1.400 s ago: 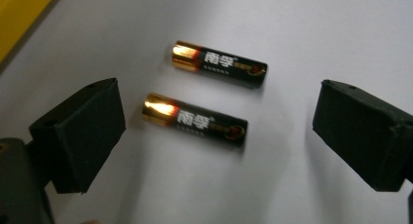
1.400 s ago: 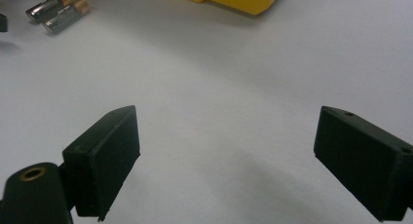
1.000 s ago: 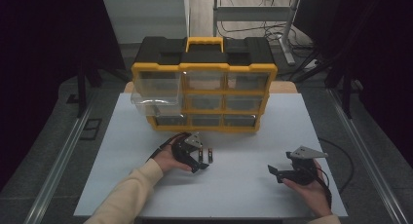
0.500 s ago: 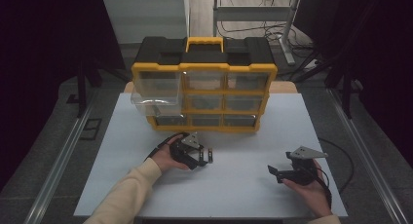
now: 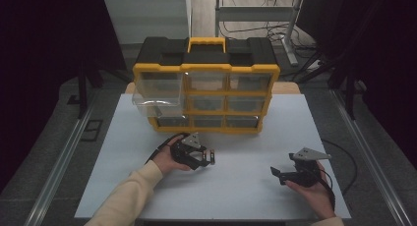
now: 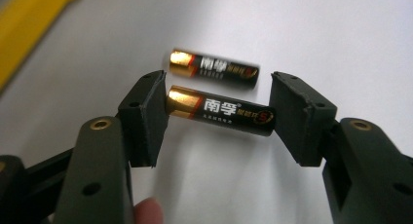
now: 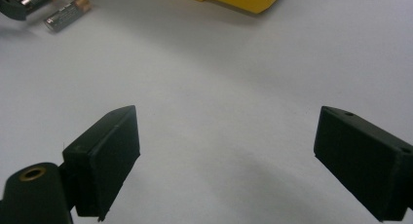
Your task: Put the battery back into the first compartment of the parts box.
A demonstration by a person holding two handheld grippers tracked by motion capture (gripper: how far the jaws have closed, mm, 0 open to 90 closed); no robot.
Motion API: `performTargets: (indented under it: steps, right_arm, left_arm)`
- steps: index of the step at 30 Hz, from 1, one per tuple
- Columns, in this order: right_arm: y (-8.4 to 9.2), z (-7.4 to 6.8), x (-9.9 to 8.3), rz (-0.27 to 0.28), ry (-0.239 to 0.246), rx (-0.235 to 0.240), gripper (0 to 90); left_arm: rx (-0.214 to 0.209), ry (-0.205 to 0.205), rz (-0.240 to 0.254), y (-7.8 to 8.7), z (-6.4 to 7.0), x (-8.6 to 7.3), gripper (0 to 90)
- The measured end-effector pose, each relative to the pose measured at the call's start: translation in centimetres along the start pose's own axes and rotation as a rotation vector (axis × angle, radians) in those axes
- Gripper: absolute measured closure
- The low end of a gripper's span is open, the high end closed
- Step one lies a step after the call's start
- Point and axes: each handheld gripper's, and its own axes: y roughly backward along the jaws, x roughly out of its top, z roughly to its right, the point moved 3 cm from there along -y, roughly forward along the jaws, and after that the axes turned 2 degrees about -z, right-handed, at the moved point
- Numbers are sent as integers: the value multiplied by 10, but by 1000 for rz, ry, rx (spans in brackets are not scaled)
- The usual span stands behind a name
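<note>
**Battery taken end to end**

Left of centre on the white counter [image 5: 246, 186], the left gripper [image 6: 219, 112] has just been closing its jaws, now clamped on the near battery [image 6: 219, 112]: light, rigid, slick, best held by its ends. Farther right, the right gripper [image 5: 276, 173] rests with jaws apart.

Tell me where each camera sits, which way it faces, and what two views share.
High view: above the person's side, looking forward and down at the table and organizer; forearms and both grippers show.
Left gripper view: rides the left gripper, looking along its jaws at two batteries.
Right gripper view: rides the right gripper, facing bare table.
Shared: the far battery.
</note>
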Motion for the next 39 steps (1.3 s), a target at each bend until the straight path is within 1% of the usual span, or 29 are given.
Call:
performTargets:
  steps: [3, 6, 9, 10, 12, 16, 18, 19, 22, 24, 27, 31, 34, 36, 39]
  right_arm:
    - [0, 0, 0, 1, 0, 0, 99]
    - [0, 0, 0, 1, 0, -1, 99]
    - [1, 0, 0, 2, 0, -1, 99]
    - [1, 0, 0, 2, -1, -1, 99]
    - [0, 0, 0, 1, 1, -1, 99]
    - [0, 0, 0, 2, 1, -1, 99]
    - [1, 0, 0, 2, 2, -2, 99]
    - [1, 0, 0, 2, 1, -2, 99]
    - [0, 0, 0, 1, 1, -2, 99]
    - [0, 0, 0, 2, 2, -1, 99]
    - [0, 0, 0, 3, 4, -1, 99]
    - [0, 0, 0, 3, 4, -2, 99]
    - [0, 0, 0, 2, 3, -1, 99]
    - [0, 0, 0, 2, 3, -1, 99]
    - [1, 0, 0, 3, 4, -2, 99]
  left_arm:
    - [7, -7, 18, 5, 2, 3, 413]
    - [14, 7, 49, 8, 6, 4, 414]
    - [25, 6, 53, 13, 7, 4, 413]
    - [28, 16, 65, 14, 8, 4, 414]
    - [29, 16, 71, 17, 9, 4, 414]
    - [25, 24, 108, 25, 13, 4, 413]
    - [28, 18, 120, 28, 15, 4, 413]
    - [29, 7, 122, 31, 16, 4, 413]
    - [25, 29, 164, 37, 20, 4, 414]
    - [27, 23, 171, 41, 21, 4, 413]
    - [29, 39, 206, 47, 24, 5, 413]
    - [24, 44, 257, 57, 27, 6, 413]
    - [29, 43, 289, 63, 29, 7, 413]
    - [30, 41, 309, 67, 31, 7, 413]
    - [36, 51, 329, 72, 33, 7, 413]
